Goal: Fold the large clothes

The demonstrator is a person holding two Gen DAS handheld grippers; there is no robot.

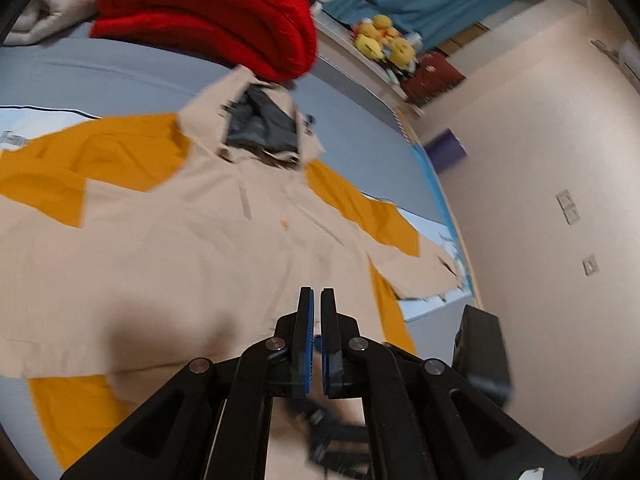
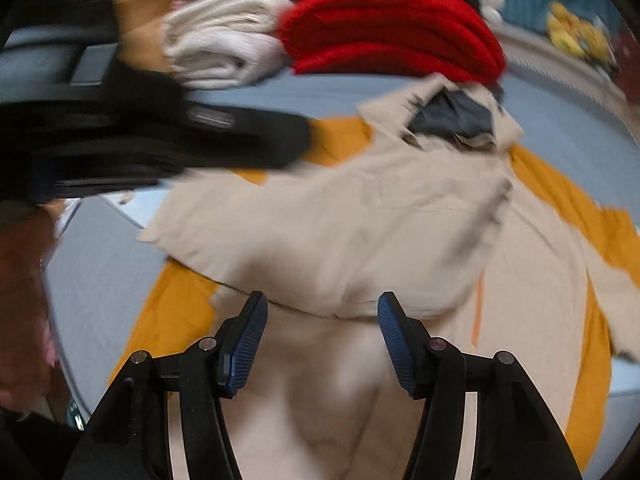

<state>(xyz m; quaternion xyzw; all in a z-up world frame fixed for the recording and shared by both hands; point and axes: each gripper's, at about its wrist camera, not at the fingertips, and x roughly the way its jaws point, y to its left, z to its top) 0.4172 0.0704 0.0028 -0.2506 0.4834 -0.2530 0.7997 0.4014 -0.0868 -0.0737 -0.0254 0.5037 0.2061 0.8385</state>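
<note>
The beige-and-orange jacket [image 1: 168, 240] lies spread on the blue bed [image 1: 120, 68], collar toward 12 o'clock under the red stack [image 1: 208, 12]. The left gripper [image 1: 316, 300] hovers over the jacket's lower part, jaws nearly closed with a thin gap, gripping nothing. The right gripper [image 2: 322, 312] has its jaws wide apart, empty, over a folded-in sleeve [image 2: 320, 232]. White folded cloth [image 2: 216, 48] sits at 11 o'clock.

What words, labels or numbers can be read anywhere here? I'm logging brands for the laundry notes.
None can be read.
The beige shirt shows no print or label.
The folded red garment shows none either.
The yellow plush toys and dark red bag are too blurred and small to tell.
</note>
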